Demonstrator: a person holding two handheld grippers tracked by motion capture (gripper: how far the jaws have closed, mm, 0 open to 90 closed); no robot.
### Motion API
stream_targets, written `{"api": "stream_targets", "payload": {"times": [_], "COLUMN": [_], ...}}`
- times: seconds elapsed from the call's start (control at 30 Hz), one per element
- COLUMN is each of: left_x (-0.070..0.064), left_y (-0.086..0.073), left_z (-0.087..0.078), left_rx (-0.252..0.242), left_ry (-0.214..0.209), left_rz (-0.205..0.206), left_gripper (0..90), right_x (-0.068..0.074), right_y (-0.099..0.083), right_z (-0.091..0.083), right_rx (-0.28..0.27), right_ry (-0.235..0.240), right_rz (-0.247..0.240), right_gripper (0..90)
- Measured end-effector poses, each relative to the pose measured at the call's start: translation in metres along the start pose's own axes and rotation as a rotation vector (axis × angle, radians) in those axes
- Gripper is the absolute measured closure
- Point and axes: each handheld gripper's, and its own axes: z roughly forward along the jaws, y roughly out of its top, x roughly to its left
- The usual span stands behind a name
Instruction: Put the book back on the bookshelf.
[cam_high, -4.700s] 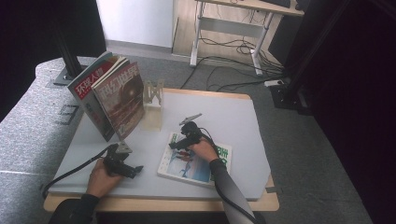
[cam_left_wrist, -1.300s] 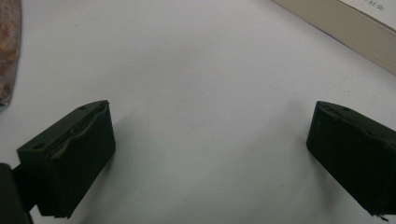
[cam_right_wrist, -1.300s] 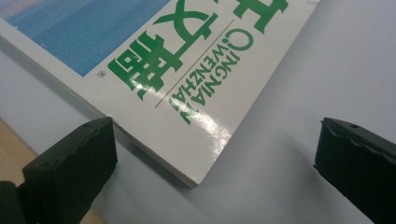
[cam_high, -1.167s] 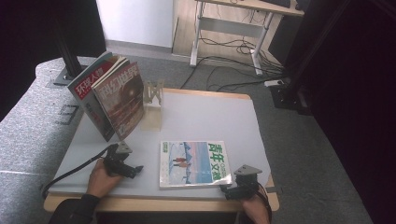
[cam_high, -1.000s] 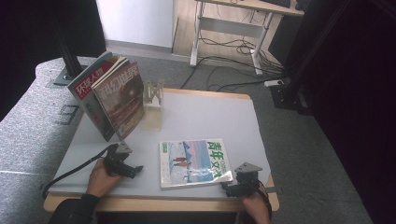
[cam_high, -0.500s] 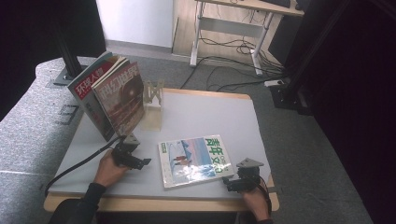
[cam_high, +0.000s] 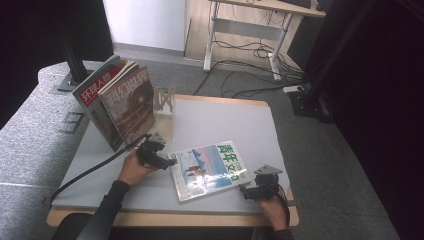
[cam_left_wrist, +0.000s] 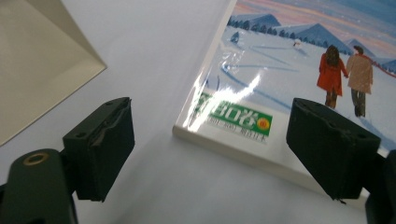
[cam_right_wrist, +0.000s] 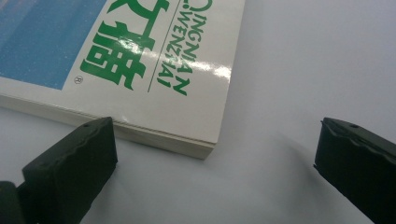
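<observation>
Both the left gripper (cam_high: 165, 161) and right gripper (cam_high: 248, 191) gape wide at opposite corners of the magazine (cam_high: 210, 169) lying flat on the table (cam_high: 220, 120), so a shallow pinch could let its slick cover slip.

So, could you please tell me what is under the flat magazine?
The magazine lies flat on the white table, with bare surface showing all round it. Whatever might lie beneath its cover is hidden. Both open grippers, left and right, sit at its corners.
</observation>
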Motion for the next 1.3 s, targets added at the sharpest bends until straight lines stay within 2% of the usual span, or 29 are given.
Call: {"api": "stream_targets", "payload": {"times": [0.07,0.2,0.27,0.6,0.77,1.07,1.2,1.3], "left_x": [0.001,0.001,0.000,-0.010,-0.019,-0.035,-0.044,-0.048], "left_y": [0.002,0.002,0.000,-0.003,-0.010,-0.025,-0.032,-0.036], "left_z": [0.004,0.014,0.017,0.012,0.006,-0.005,-0.010,-0.013], "left_rx": [0.005,0.052,0.056,0.080,0.087,0.083,0.081,0.075], "left_ry": [-0.034,-0.065,-0.093,-0.070,-0.067,-0.077,-0.063,-0.088], "left_rz": [0.008,0.023,0.011,0.002,0.000,0.011,0.037,0.028], "left_gripper": [15.7,18.5,19.7,21.3,22.1,21.8,24.4,25.9], "right_x": [-0.001,-0.005,-0.007,-0.018,-0.024,-0.035,-0.039,-0.042], "right_y": [0.002,0.006,0.008,0.017,0.027,0.043,0.051,0.057], "right_z": [0.002,0.006,0.008,0.019,0.026,0.042,0.049,0.055], "right_rx": [-0.002,-0.004,-0.006,-0.013,-0.007,0.003,0.003,0.006], "right_ry": [-0.007,-0.022,-0.027,-0.028,-0.048,-0.041,-0.047,-0.050], "right_rz": [0.000,0.003,0.006,0.028,0.030,0.044,0.050,0.057], "right_gripper": [0.0,0.0,0.0,0.0,0.0,0.0,0.0,0.0]}}
